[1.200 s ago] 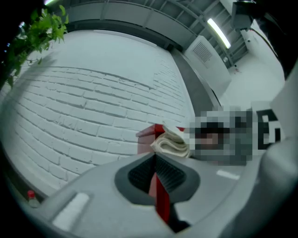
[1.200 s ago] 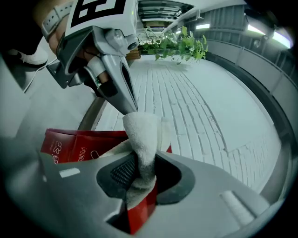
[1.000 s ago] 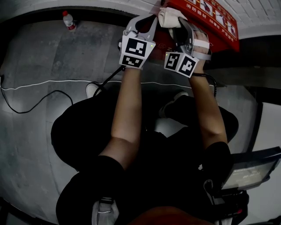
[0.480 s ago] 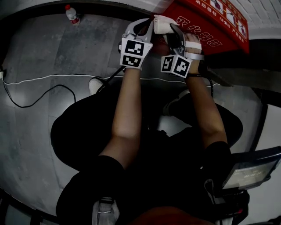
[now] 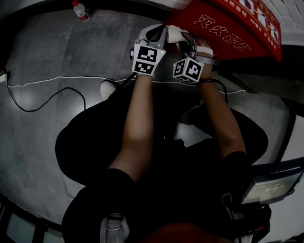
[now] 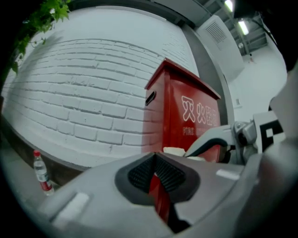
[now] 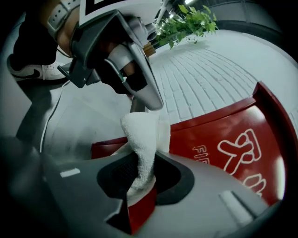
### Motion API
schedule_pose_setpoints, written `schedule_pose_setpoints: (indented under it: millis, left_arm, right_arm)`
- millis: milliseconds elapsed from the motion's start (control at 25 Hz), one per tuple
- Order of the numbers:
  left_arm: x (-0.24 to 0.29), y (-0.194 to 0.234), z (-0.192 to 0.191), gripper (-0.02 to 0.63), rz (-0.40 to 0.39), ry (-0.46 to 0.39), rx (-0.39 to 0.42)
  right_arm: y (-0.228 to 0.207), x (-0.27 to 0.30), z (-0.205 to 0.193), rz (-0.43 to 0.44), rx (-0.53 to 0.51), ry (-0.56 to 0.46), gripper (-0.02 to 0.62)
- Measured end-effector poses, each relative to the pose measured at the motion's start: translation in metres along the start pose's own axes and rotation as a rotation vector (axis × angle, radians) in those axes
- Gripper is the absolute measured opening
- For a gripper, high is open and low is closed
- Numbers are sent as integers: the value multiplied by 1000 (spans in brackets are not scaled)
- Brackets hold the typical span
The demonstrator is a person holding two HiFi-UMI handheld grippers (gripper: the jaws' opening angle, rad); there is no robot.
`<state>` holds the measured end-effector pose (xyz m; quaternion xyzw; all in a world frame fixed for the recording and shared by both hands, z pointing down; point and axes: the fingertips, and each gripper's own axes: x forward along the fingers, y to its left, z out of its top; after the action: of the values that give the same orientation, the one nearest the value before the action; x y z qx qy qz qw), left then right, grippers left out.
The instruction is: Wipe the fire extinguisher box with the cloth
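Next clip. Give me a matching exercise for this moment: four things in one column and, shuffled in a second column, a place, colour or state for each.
Things:
1. cloth
2. box
3. bottle
4. left tongs

Descriptions:
A. shut, with nothing between them
B. red, standing against the white brick wall
C. white, clamped in the right tongs
D. upright at the foot of the wall, away from the box

Right pairs: 1-C, 2-B, 3-D, 4-A

grey floor (image 5: pixel 42 52) | water bottle (image 5: pixel 81 10) upright by the wall | white cable (image 5: pixel 47 81), black cable (image 5: pixel 66 88) trailing across | white shoe (image 5: pixel 109 88)
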<state>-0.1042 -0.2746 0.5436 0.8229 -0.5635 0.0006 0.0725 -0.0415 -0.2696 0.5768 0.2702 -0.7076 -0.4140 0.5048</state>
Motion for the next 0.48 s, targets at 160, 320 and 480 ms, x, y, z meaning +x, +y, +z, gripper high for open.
schedule_pose_setpoints:
  millis: [160,320,480]
  left_arm:
    - [6,-4,-24,0,-11,49,2]
    - [10,-8,-48,0,-18,102,0]
    - [10,-7,-71,0,-5,151,2]
  right_arm:
    - [28,16,-10,52,14,12,87]
    - [62,31,-20,117,5,30,87]
    - [96,48,-27,179,-32,36,87]
